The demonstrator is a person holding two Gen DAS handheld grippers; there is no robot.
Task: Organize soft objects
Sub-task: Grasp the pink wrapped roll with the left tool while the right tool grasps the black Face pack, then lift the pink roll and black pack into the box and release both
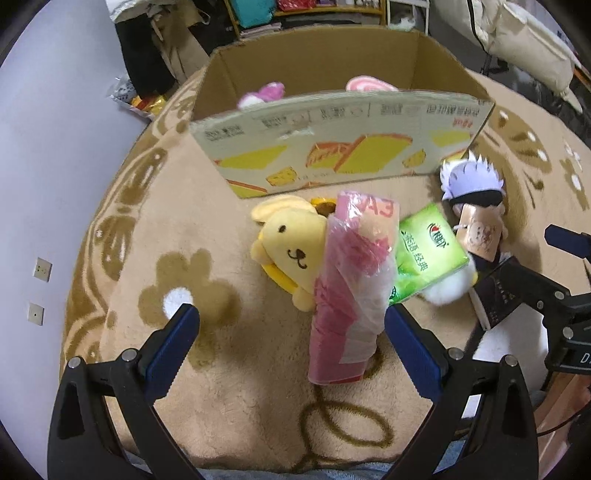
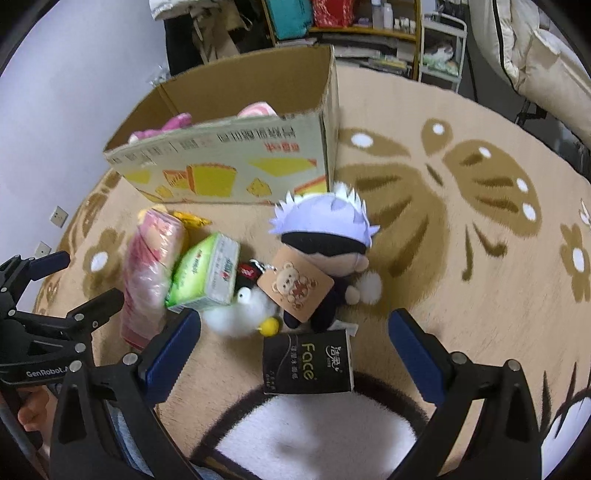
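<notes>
An open cardboard box (image 1: 332,144) stands on the rug with pink plush toys (image 1: 264,94) inside; it also shows in the right wrist view (image 2: 236,166). In front of it lie a yellow dog plush (image 1: 291,247), a pink plastic-wrapped pack (image 1: 351,280), a green tissue pack (image 1: 428,251), a white-haired doll (image 2: 325,236) with a bear tag, a white fluffy toy (image 2: 236,314) and a black tissue pack (image 2: 308,363). My left gripper (image 1: 291,328) is open around the near part of the pink pack. My right gripper (image 2: 293,332) is open over the black pack.
A beige rug (image 2: 461,221) with brown butterfly and flower patterns covers the floor. Shelves (image 2: 351,22) with clutter stand behind the box. A white padded seat (image 2: 535,55) is at the far right. The grey wall (image 1: 44,147) is at the left.
</notes>
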